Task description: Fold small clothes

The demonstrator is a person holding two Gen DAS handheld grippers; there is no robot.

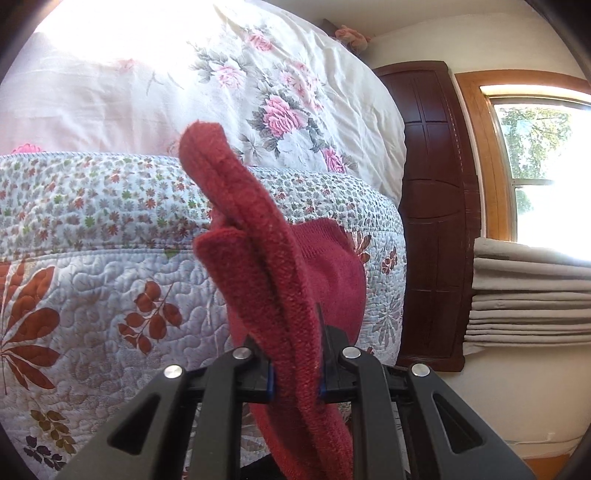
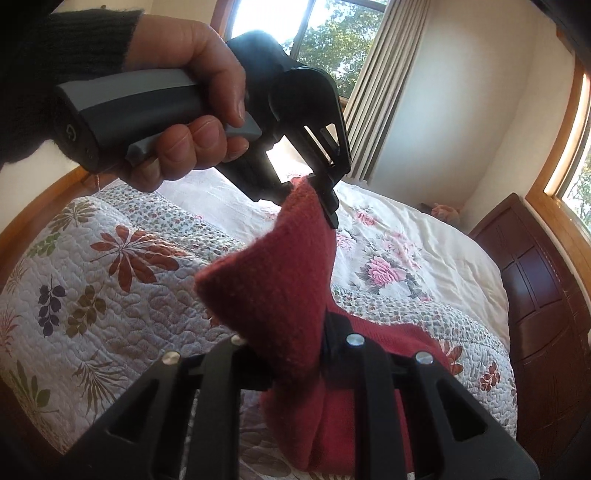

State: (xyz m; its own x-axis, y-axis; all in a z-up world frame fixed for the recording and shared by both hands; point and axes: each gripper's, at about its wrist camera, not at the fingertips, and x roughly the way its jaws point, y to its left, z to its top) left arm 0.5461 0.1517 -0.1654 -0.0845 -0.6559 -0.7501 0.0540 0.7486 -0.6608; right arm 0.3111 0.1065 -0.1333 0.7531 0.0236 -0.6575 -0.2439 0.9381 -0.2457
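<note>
the red knit garment (image 2: 273, 295) hangs above the quilted bed (image 2: 110, 295), its long axis stretched between both claws; left claw (image 2: 314, 192) and right claw (image 2: 299, 354) each clamp it. no writing is legible.

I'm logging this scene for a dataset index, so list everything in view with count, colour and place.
red knit garment: one, dark red, held in the air between both tongs, lower part draped on the bed
quilt: one, pale with rust leaf print, covering the bed
floral duvet: one, cream with pink roses, behind the quilt
headboard: one, dark brown wood, at the bed's end
folded cloth stack: one, beige, under the window
windows: two seen, wood-framed
curtain: one, beige, beside the window
left tongs: shut on garment
right tongs: shut on garment
hand: one, gripping the left tongs' handle
</note>
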